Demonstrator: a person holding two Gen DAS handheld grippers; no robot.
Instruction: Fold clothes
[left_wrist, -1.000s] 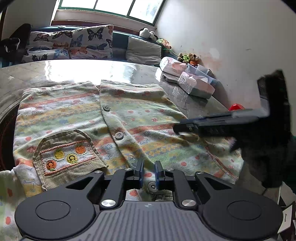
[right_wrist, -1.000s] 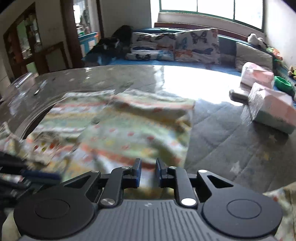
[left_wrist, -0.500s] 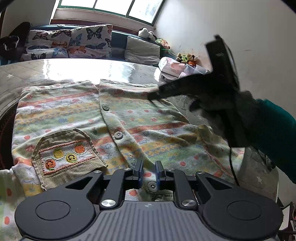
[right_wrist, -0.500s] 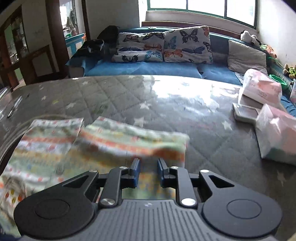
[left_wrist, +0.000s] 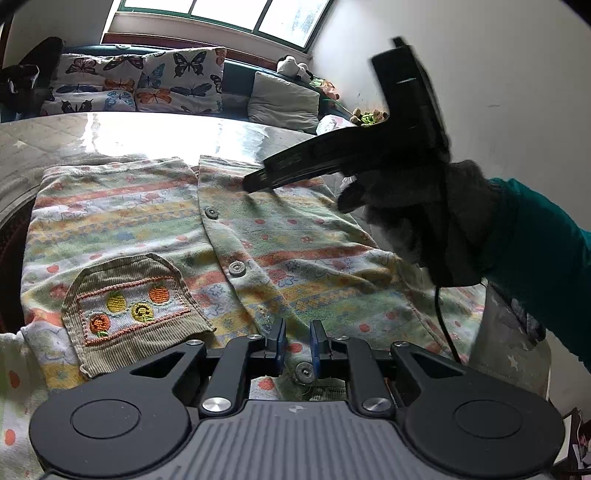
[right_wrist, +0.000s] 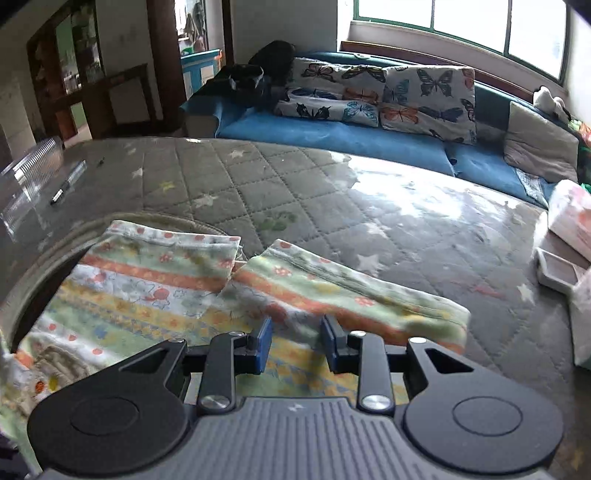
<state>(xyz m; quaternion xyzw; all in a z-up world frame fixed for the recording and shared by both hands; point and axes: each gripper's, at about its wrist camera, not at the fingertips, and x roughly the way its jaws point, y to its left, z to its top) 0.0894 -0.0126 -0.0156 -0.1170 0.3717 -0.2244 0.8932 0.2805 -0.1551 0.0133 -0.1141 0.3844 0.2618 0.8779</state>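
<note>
Swinging across the left wrist view, the right claw has gone from the middle right of the frame a second ago to the upper centre, its black tip now over the far right panel of the pastel striped, flower-printed button-up garment. Behind it a grey-gloved hand and teal sleeve fill the right side. In its own view the right claw has jaws that are opening, blue pads standing apart, with a raised fold of the same garment lying between and just ahead of them; whether the pads touch the cloth is unclear through the blur. That view has swung too: earlier the cloth filled the lower half, now more grey quilted star-patterned mattress shows beyond it. The left claw has not budged, its jaws nearly together at the bottom centre, seemingly pinching the button placket at the near hem beside a metal snap button. The garment lies flat and spread on the mattress, its corduroy embroidered pocket at lower left.
</note>
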